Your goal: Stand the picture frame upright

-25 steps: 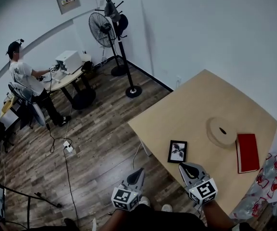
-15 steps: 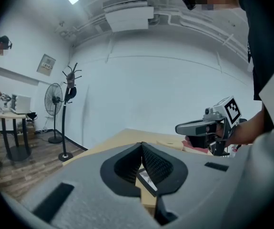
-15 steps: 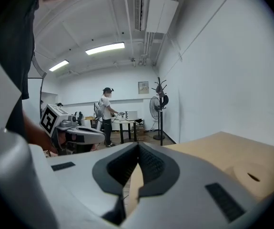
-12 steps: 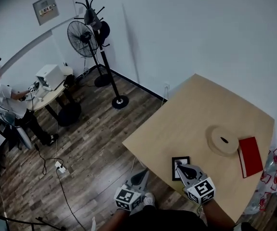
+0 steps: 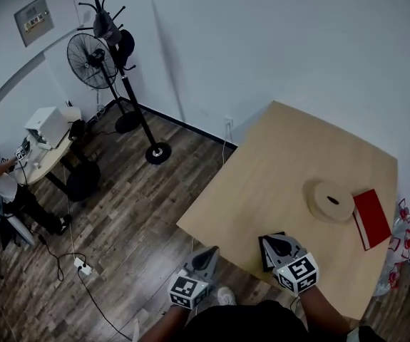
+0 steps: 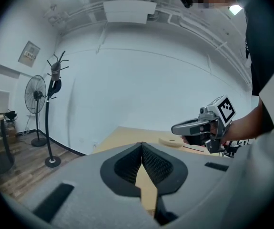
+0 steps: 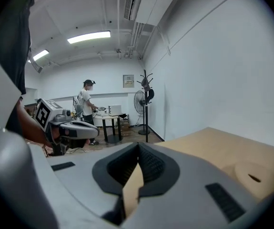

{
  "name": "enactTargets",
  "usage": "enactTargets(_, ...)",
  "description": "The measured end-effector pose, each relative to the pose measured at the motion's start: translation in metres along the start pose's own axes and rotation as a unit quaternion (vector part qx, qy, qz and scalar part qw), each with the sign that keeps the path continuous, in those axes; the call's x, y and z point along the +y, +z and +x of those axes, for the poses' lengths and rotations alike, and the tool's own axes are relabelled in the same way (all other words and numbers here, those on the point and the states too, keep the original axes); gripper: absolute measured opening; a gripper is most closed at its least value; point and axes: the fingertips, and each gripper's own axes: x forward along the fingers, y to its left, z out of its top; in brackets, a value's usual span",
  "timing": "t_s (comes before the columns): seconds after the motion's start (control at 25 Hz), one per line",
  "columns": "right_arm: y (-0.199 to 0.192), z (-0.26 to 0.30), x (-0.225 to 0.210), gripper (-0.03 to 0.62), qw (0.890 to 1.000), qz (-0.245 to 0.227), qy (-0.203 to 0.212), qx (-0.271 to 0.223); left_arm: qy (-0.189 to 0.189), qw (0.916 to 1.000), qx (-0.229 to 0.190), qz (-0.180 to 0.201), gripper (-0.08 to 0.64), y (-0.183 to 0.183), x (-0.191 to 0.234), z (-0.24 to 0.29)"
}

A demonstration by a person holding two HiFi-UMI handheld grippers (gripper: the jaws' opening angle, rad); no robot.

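The picture frame (image 5: 264, 253) lies flat near the front edge of the light wooden table (image 5: 283, 162); only its dark left edge shows, because my right gripper (image 5: 277, 241) hangs over it. That gripper is shut and empty, its tips together (image 7: 137, 146). My left gripper (image 5: 211, 251) is off the table's front left edge, over the floor, also shut with nothing held (image 6: 141, 144). From the left gripper view the right gripper (image 6: 201, 126) is level above the tabletop.
A round wooden disc (image 5: 331, 200) and a red book (image 5: 371, 218) lie at the table's right. A standing fan (image 5: 90, 53) and a coat stand (image 5: 130, 91) are by the far wall. A person sits at a desk (image 5: 44, 144) far left. Cables cross the floor.
The head view has swung, so the table sits nearer and the fan further left. My right gripper now covers most of the frame, which lay clear ahead of it a second ago.
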Motion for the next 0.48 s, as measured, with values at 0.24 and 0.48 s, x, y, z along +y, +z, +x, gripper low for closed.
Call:
enactTargets(0.24,-0.031,0.0,-0.026,0.009,0.998,0.012,-0.036,0.044,-0.026,0.9995,0.009,-0.016,-0.005,-0.006,0.004,0.023)
enactTargets(0.48,-0.084,-0.013,-0.067,0.009,0.99,0.068,-0.071,0.102,-0.045,0.9982,0.025,-0.032,-0.005,-0.016,-0.013,0.053)
